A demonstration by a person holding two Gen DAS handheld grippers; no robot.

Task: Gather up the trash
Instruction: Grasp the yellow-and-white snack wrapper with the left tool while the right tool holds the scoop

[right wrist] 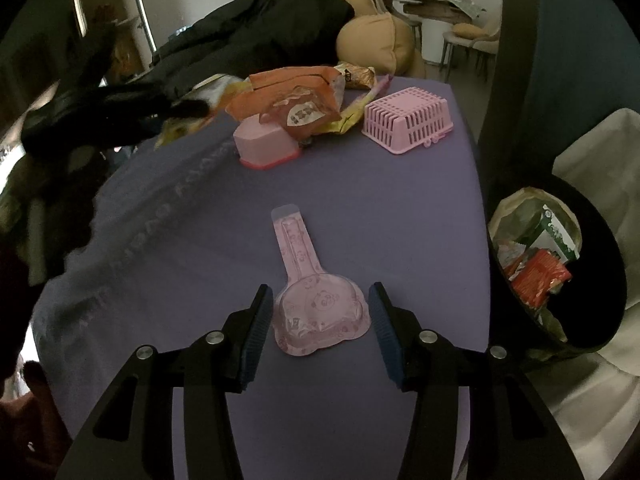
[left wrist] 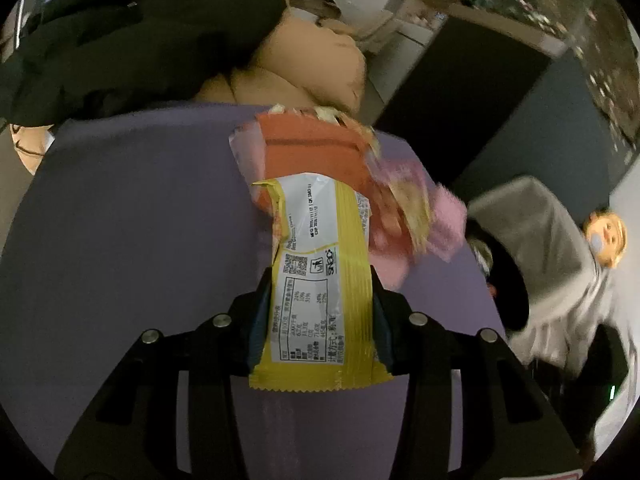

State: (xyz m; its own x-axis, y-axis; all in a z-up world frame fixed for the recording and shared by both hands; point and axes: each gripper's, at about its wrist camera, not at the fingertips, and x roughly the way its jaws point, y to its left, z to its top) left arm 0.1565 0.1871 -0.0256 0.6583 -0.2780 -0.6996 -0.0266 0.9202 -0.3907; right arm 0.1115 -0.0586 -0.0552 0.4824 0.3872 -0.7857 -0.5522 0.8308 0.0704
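The left gripper (left wrist: 320, 320) is pinching a light, crinkly yellow-and-white snack wrapper (left wrist: 316, 296) above the purple tabletop (left wrist: 120, 220); it looks slippery, best gripped mid-length. The right gripper (right wrist: 318, 332) is hovering, jaws spread, beside a stiff pink plastic blister tray (right wrist: 316, 312) near the front edge.

Left tool (left wrist: 320, 312), right tool (right wrist: 318, 328): black angular linkage arms, silver round screws, ribbed blue pads.
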